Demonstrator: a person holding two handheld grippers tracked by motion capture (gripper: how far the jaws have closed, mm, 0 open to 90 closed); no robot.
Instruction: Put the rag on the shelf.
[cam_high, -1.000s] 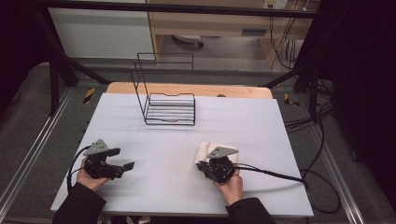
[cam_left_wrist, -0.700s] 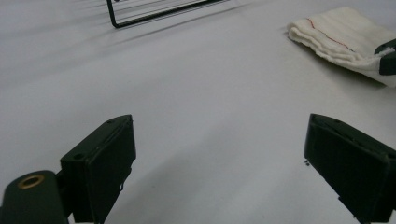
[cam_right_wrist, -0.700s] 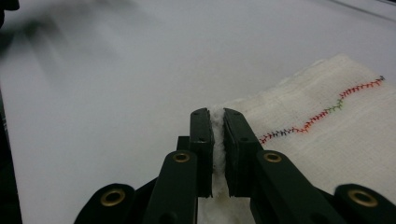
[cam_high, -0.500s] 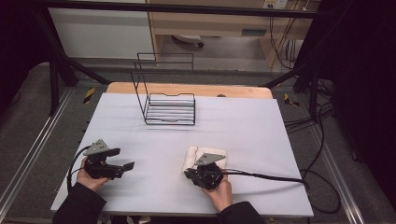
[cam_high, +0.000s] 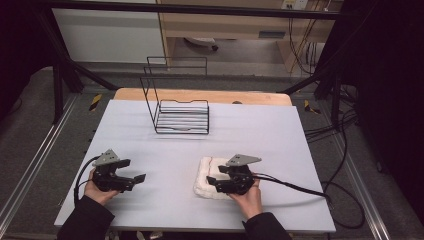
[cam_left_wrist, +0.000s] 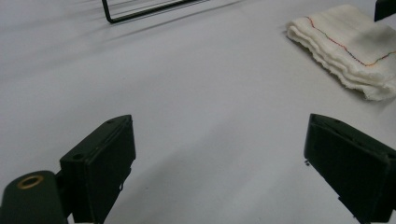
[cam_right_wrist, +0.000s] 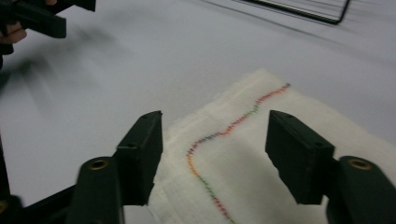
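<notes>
One empty wire rack (cam_high: 182, 116)

White folded cloth (cam_right_wrist: 261, 163) with multicoloured stitched line, black wire rack (cam_high: 181, 116), pale grey table (cam_high: 260, 130)

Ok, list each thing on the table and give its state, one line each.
Cloth: folded, flat on the table, not gripped.
Rack: upright, nothing in it.
Right gripper: over the cloth, jaws have just been opening, apart, pressing nothing.
Left gripper: jaws wide open over bare table, holding nothing.
</notes>
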